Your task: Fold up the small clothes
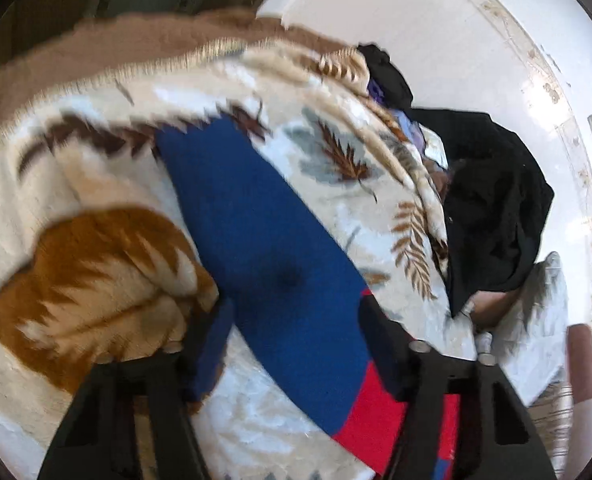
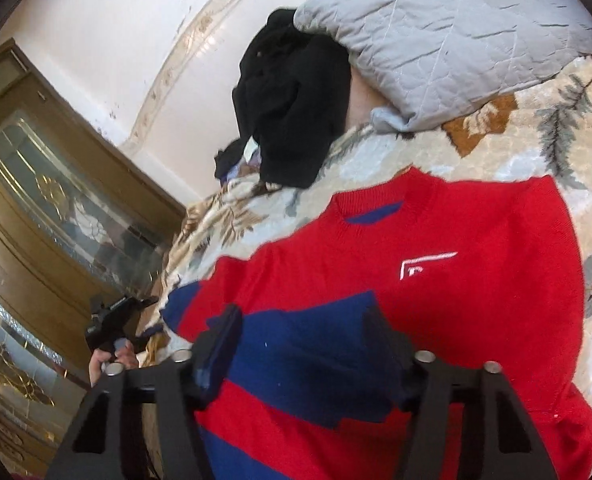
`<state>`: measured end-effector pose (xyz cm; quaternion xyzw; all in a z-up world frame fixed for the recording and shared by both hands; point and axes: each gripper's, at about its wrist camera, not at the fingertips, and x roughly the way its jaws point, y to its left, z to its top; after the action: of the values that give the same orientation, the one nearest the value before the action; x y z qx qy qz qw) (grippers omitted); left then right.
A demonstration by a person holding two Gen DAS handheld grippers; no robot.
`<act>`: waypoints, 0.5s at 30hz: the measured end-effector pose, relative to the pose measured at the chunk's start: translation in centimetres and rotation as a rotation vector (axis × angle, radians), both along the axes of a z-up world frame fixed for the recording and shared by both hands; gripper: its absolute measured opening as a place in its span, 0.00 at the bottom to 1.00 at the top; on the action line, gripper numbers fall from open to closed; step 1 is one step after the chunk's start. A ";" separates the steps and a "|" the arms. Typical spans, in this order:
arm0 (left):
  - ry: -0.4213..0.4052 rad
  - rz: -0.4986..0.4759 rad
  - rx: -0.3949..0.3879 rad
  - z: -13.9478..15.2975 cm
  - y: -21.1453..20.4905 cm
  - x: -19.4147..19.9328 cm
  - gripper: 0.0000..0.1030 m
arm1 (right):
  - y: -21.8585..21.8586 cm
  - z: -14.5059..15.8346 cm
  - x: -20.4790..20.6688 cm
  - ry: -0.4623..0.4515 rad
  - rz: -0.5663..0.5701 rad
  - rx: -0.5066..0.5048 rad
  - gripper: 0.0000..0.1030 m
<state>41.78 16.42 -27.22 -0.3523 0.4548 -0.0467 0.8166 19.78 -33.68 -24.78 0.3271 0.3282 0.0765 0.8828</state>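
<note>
A small red sweater with blue stripes (image 2: 435, 264) lies flat on the leaf-patterned blanket (image 2: 543, 136), neck toward the pillow. Its blue sleeve (image 1: 264, 236) stretches out across the blanket in the left wrist view. My left gripper (image 1: 296, 312) hangs open just above the sleeve, near where the blue meets the red, with a finger on each side. It also shows in the right wrist view (image 2: 116, 320) at the sweater's left edge. My right gripper (image 2: 303, 328) is open above the blue chest stripe, holding nothing.
A heap of black clothes (image 2: 292, 108) lies at the blanket's far edge by a grey quilted pillow (image 2: 447, 36); the heap also shows in the left wrist view (image 1: 495, 208). A gold-trimmed wardrobe (image 2: 36, 200) stands to the left. A white wall (image 1: 435, 20) is behind.
</note>
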 end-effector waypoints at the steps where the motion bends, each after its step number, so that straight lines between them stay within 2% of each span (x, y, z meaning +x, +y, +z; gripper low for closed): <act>1: 0.014 -0.004 -0.040 -0.3 0.1 0.0 0.56 | 0.2 -0.1 0.1 0.004 0.004 -0.010 0.61; 3: 0.015 -0.024 -0.083 -0.2 -0.1 -0.3 0.56 | 0.2 -0.2 0.1 0.009 0.001 -0.023 0.61; 5: 0.015 -0.031 -0.075 0.0 -0.5 -0.4 0.58 | -0.1 -0.4 0.2 0.012 -0.008 -0.016 0.61; 7: 0.033 -0.003 -0.038 -0.4 -0.5 -0.1 0.60 | -0.5 -0.6 0.3 0.015 -0.022 -0.007 0.61; 8: 0.070 0.010 -0.029 -1.2 -0.3 0.2 0.60 | -0.6 -0.7 0.3 0.018 -0.027 -0.004 0.61; 9: 0.095 0.018 -0.039 -1.7 -0.1 0.3 0.59 | -0.8 -0.7 0.4 0.021 -0.030 -0.002 0.61; 11: 0.091 0.053 -0.086 -1.8 0.5 0.2 0.60 | -0.9 -0.8 0.4 0.023 -0.035 -0.008 0.61; 15: 0.089 0.093 -0.081 -2.5 0.6 1.1 0.60 | -1.4 -0.9 0.5 0.020 -0.053 -0.008 0.61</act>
<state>42.86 16.98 -29.69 -0.4075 0.4715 -0.0117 0.7819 20.30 -35.07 -25.64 0.3330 0.3284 0.0483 0.8825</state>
